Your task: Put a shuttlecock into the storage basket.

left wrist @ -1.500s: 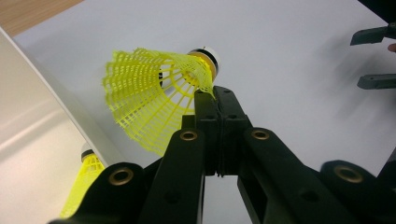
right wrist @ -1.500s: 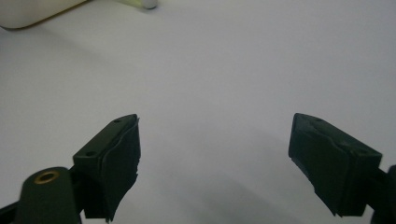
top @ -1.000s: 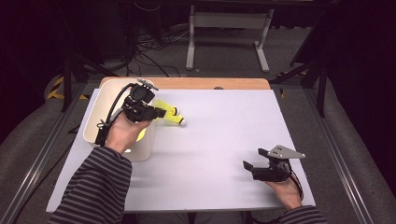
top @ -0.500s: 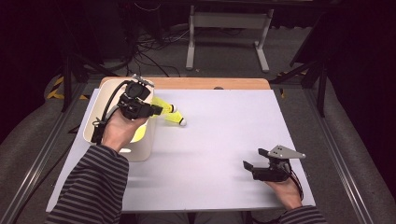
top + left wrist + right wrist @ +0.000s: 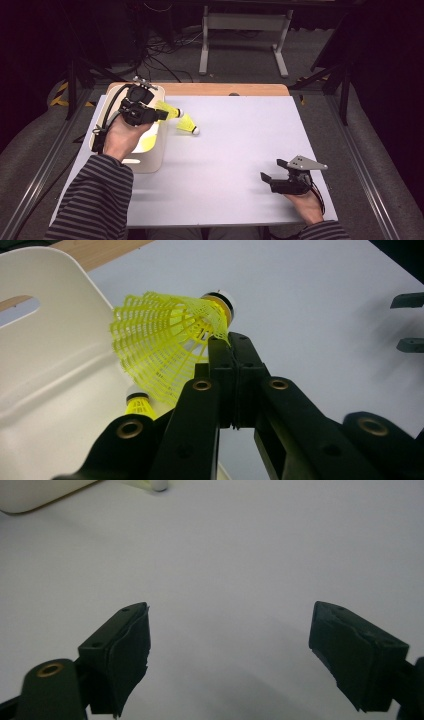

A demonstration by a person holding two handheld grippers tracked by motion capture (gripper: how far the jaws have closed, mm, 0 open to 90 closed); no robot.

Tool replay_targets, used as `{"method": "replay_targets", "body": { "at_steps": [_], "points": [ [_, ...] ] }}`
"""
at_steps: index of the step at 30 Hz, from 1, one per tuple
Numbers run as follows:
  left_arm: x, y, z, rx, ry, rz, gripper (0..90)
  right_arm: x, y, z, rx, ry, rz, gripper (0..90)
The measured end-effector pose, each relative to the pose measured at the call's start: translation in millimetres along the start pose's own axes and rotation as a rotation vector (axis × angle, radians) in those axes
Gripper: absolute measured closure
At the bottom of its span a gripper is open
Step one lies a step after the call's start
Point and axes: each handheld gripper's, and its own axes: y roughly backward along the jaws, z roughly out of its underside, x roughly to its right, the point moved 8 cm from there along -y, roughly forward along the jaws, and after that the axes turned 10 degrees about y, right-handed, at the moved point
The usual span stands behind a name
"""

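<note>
The work here looks like putting yellow shuttlecocks into the white bin (image 5: 150, 160) at the left side of the table (image 5: 240, 150). The left gripper (image 5: 159, 114) is closed tight on the net skirt of 1 shuttlecock (image 5: 169, 110), and it holds this one just at the right rim of the bin, above the table and not yet inside. A second shuttlecock (image 5: 188, 125) lies on the table just beside it, with the white cork pointing to the right. So I judge that the task is in the middle: the held one must go into the bin, and 1 more is left to pick up.

The right gripper (image 5: 270, 175) rests near the front right of the table with its jaws wide apart and nothing between them.

The left gripper view gives what the high view cannot: the jaws pinch only the edge of the skirt of the shuttlecock (image 5: 165, 345), and 1 more shuttlecock in the bin (image 5: 137, 405) already stands on the bin floor. In the high view this place shows as a yellow patch under the hand.
</note>
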Motion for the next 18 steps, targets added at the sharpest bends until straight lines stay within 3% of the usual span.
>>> {"method": "replay_targets", "body": {
  "at_steps": [18],
  "points": [
    [-13.1,8.0,1.3,0.016,0.02,-0.02,89.8,-0.3,-0.1,0.1,-0.001,0.0,-0.001,17.2]
  ]
}}
